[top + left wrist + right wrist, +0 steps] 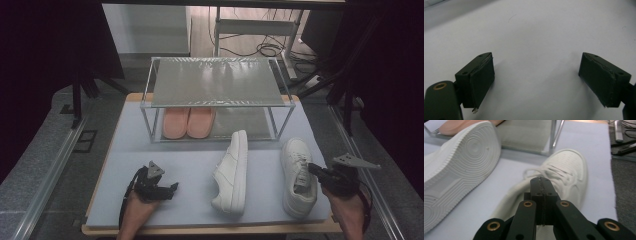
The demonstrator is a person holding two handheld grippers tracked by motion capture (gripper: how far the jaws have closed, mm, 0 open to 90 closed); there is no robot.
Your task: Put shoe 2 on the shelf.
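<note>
Gripping the upright sneaker point(298, 177) at its collar, the right gripper point(314, 170) has its jaws pressed together; in the right gripper view point(541, 185) they sit on the shoe's opening edge, though whether fabric lies between them I cannot tell. A hold at the heel end would let the toe swing freely toward the rack, by my judgement.

That sneaker point(564, 170) stands sole-down at about 4 o'clock on the blue-grey mat point(190, 165). Long axis runs 12 to 6, toe toward 12, facing the shoe rack point(215, 82).

The tipped sneaker point(231, 172) lies on its side near mat centre, well apart from the held one, sole point(456, 165) turned toward 3 o'clock, long axis also roughly 12 to 6.

Pink slippers point(188, 121) sit paired on the rack's lower shelf, at its 9 o'clock half; the other half is free, likely the spot for the white pair.

The left gripper point(162, 190) waits at 7 o'clock, jaws wide apart over bare mat point(536, 37), holding nothing, probably ready for the tipped shoe.
</note>
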